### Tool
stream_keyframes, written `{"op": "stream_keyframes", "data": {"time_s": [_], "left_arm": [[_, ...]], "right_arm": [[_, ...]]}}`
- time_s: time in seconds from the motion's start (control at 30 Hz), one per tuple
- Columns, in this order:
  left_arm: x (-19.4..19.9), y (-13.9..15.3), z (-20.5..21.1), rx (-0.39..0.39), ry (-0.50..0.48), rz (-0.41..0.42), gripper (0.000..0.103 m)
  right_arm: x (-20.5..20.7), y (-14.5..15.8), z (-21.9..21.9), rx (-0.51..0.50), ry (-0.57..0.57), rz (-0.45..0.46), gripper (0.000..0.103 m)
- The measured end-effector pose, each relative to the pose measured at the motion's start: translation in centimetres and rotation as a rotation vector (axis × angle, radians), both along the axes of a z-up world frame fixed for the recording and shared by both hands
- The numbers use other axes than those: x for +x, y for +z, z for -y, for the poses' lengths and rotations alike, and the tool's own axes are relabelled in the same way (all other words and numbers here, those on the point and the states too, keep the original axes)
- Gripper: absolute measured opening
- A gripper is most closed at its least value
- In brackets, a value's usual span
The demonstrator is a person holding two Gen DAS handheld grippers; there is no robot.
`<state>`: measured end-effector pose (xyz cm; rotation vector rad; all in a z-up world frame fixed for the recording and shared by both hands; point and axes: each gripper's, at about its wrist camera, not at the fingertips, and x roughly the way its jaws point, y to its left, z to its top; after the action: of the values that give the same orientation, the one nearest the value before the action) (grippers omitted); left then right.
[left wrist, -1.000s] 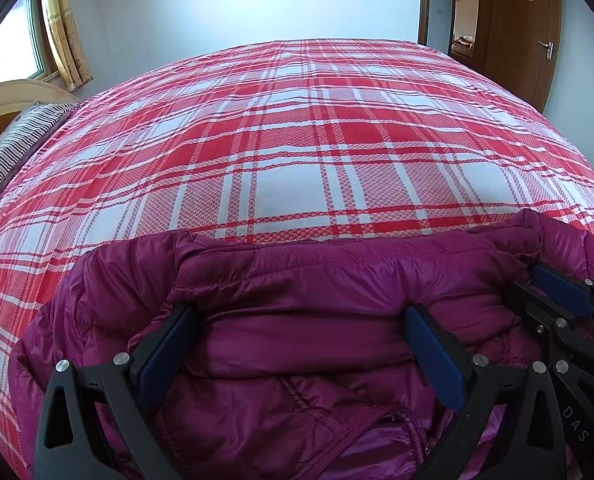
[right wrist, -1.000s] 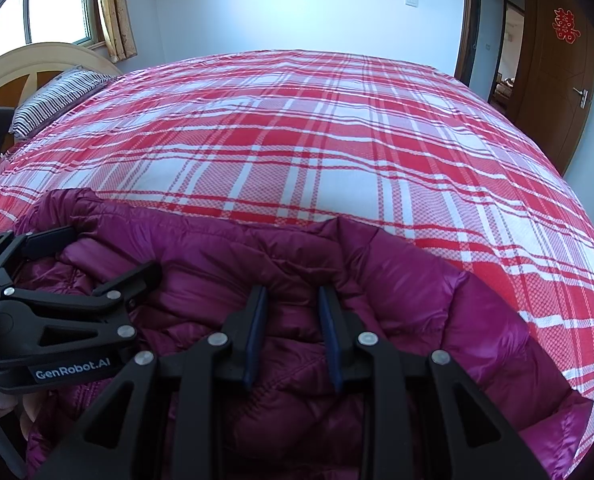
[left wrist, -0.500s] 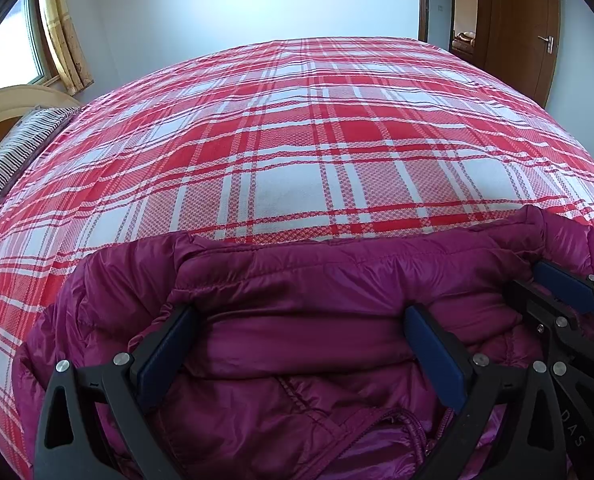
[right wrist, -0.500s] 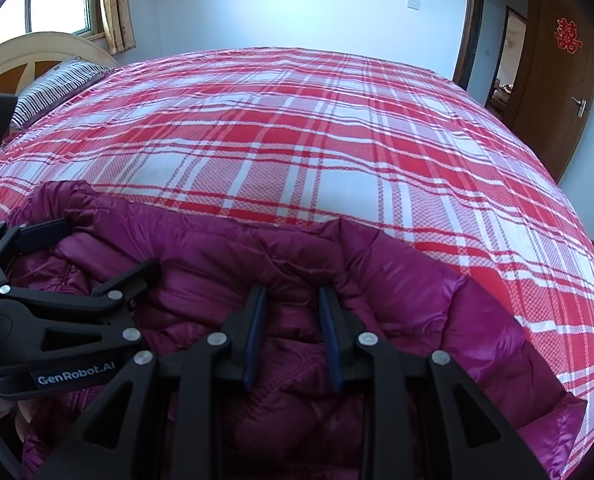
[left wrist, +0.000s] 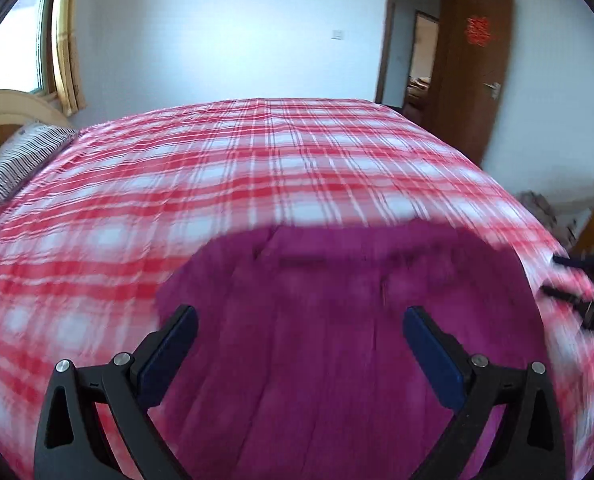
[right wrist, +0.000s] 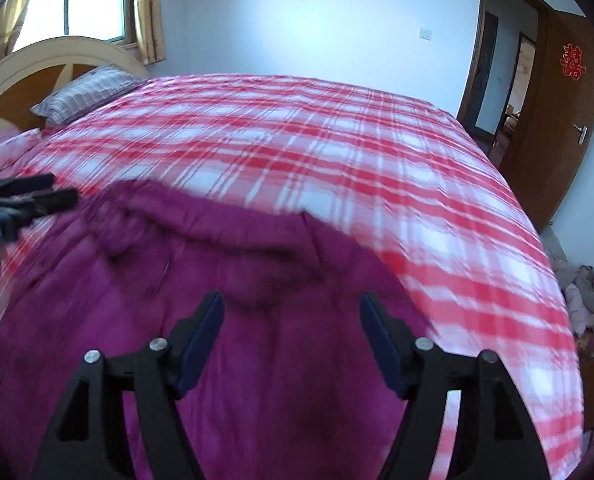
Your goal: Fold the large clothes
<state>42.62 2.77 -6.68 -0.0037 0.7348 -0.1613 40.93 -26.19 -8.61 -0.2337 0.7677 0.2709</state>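
With its jaws opening and nothing between them, the right gripper (right wrist: 291,330) hangs above the magenta down jacket (right wrist: 225,320) low in frame on the plaid bedspread (right wrist: 337,152); left gripper (left wrist: 297,340) gapes empty. Best regrip a clean edge, fold squarely.

Bed with red-and-white plaid cover (left wrist: 257,168) fills the middle of both views; pattern blurred toward the lower edges. Striped pillow (left wrist: 13,168) at left edge, lying against a cream curved headboard (left wrist: 13,108). Window (right wrist: 77,0) upper left, yellow curtain (right wrist: 149,12) hanging beside it. Pale wall (left wrist: 237,40) behind the bed, with a small white switch plate (left wrist: 338,33) upper centre. Brown wooden door (right wrist: 561,120) at right, standing open, red paper decoration (right wrist: 572,61) on it, metal handle (right wrist: 582,133) below that. Heap of pale cloth on the floor (right wrist: 585,292) at the right edge, details unclear.
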Motion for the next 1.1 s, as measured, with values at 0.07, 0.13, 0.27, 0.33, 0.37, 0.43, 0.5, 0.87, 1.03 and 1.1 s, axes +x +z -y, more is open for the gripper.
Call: {"op": "stream_keyframes", "data": {"time_s": [0.07, 0.13, 0.27, 0.33, 0.37, 0.43, 0.5, 0.87, 1.03, 1.1], "left_arm": [[-5.2, -0.4, -1.8, 0.013, -0.016, -0.012, 0.102], [-9.3, -1.0, -3.2, 0.012, -0.021, -0.020, 0.102], [-17.3, -2.4, -5.6, 0.037, -0.014, -0.023, 0.102], [-19.6, -3.3, -6.2, 0.032, 0.008, -0.034, 0.102], [-20.8, -3.9, -6.6, 0.016, 0.019, -0.042, 0.102], [-22.9, -5.2, -7.1, -0.005, 0.036, -0.065, 0.102], [-24.7, -6.6, -7.4, -0.022, 0.063, -0.089, 0.102], [-28.1, -12.0, -7.1, -0.010, 0.053, -0.160, 0.100], [-29.0, -11.9, -5.9, 0.077, 0.004, -0.133, 0.023], [-29.5, -10.8, -6.2, 0.026, -0.034, -0.134, 0.007]], "right_arm": [[-4.6, 1.3, 2.6, 0.003, 0.017, -0.017, 0.075], [-9.4, 2.2, 5.4, 0.013, 0.020, -0.021, 0.080], [-17.3, 2.7, 9.5, 0.068, -0.010, -0.051, 0.083], [-20.3, 2.3, 11.0, 0.099, -0.040, -0.080, 0.083], [-22.2, 1.9, 11.5, 0.111, -0.057, -0.089, 0.083], [-24.6, 1.0, 12.1, 0.122, -0.082, -0.089, 0.083], [-26.9, -0.4, 12.3, 0.153, -0.103, -0.109, 0.083], [-31.1, -8.5, 10.6, 0.375, -0.184, -0.246, 0.061], [-30.7, -10.3, 9.5, 0.361, -0.193, -0.294, 0.017], [-31.0, -9.9, 9.4, 0.360, -0.194, -0.280, 0.010]]}}
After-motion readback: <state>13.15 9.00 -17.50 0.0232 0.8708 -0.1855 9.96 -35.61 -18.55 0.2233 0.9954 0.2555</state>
